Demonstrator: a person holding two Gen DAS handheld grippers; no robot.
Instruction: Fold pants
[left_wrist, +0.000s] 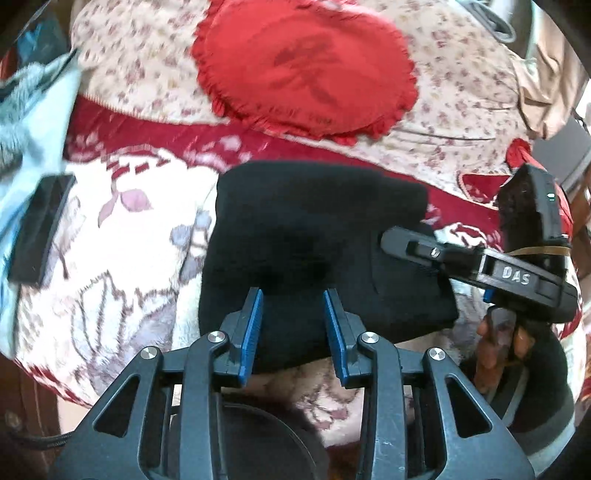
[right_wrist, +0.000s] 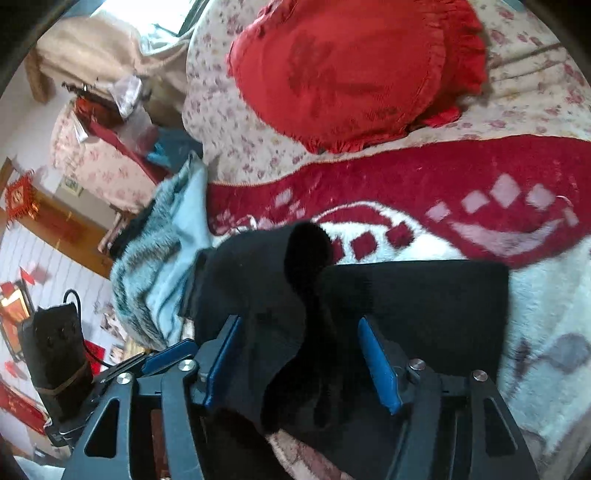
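The black pants (left_wrist: 314, 229) lie folded into a compact block on the red-and-white blanket (left_wrist: 122, 236). My left gripper (left_wrist: 294, 328) hovers over their near edge. Its blue pads (left_wrist: 255, 332) stand apart and press on nothing. My right gripper (left_wrist: 402, 240) reaches in from the right, low over the pants' right side, with a hand (left_wrist: 495, 343) behind it. In the right wrist view the right gripper (right_wrist: 299, 360) is wide open. A raised, loose fold of the pants (right_wrist: 295, 280) stands between its pads without touching them. The rest of the pants (right_wrist: 424, 295) lies flat.
A round red frilled cushion (left_wrist: 306, 66) rests on a floral quilt (left_wrist: 454, 92) beyond the pants. A light blue furry garment (right_wrist: 159, 258) lies at the bed's edge. A black flat object (left_wrist: 40, 229) sits on the blanket at the left. Beige cloth (left_wrist: 546, 74) is heaped at the far right.
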